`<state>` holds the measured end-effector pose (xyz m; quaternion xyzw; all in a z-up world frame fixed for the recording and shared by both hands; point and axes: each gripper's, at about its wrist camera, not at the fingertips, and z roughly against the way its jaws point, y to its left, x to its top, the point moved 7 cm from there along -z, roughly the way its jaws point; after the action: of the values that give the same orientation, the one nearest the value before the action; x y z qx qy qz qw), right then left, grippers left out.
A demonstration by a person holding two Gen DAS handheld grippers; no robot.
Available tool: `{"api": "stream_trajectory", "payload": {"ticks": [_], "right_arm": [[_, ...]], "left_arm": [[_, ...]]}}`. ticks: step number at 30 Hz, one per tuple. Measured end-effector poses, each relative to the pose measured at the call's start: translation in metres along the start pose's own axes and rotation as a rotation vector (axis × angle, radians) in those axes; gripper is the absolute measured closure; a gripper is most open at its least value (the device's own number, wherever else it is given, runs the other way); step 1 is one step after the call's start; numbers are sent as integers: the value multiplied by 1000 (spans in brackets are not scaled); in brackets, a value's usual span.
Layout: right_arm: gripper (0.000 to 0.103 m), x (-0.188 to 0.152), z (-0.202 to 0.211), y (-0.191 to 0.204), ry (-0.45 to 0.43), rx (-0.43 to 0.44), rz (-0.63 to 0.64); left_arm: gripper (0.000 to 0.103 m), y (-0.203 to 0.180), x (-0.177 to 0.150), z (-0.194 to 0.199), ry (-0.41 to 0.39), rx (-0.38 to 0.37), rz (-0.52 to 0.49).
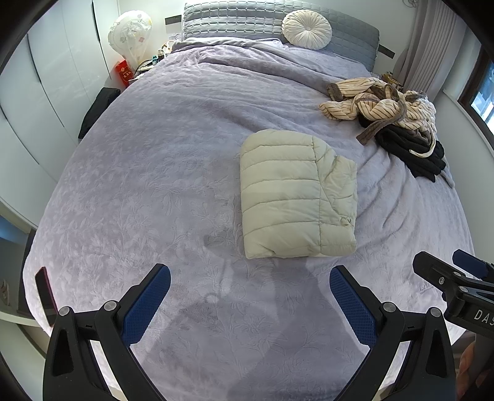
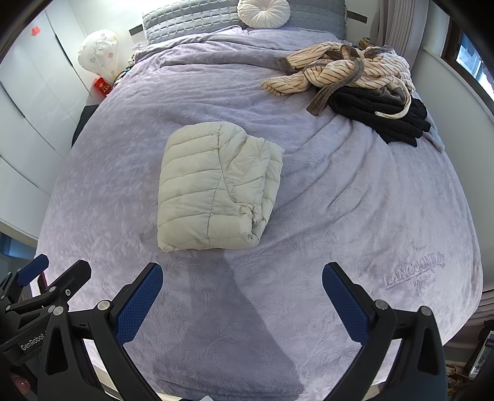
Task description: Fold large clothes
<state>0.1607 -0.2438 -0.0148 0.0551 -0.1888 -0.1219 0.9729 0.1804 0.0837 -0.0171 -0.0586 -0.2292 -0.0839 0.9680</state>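
A cream quilted puffer jacket (image 1: 296, 197) lies folded into a compact rectangle on the lavender bedspread (image 1: 154, 185); it also shows in the right wrist view (image 2: 213, 188). My left gripper (image 1: 250, 274) is open and empty, held over the bed's near end, short of the jacket. My right gripper (image 2: 242, 273) is open and empty, beside the left one and also short of the jacket. The right gripper shows at the right edge of the left wrist view (image 1: 447, 268). The left gripper shows at the left edge of the right wrist view (image 2: 52, 271).
A heap of unfolded clothes sits at the bed's far right: a striped cream robe (image 2: 339, 71) on black garments (image 2: 379, 117). A round white cushion (image 1: 306, 28) leans on the grey headboard. A phone (image 1: 45, 296) lies at the bed's near left edge. White wardrobes (image 1: 46, 77) stand left.
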Motion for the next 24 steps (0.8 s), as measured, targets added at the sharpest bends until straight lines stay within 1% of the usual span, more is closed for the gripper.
{"api": "stream_trajectory", "payload": {"ticks": [24], "right_arm": [[0, 0, 2, 2, 2, -4, 2]], "left_arm": [[0, 3, 0, 1, -8, 22, 6]]}}
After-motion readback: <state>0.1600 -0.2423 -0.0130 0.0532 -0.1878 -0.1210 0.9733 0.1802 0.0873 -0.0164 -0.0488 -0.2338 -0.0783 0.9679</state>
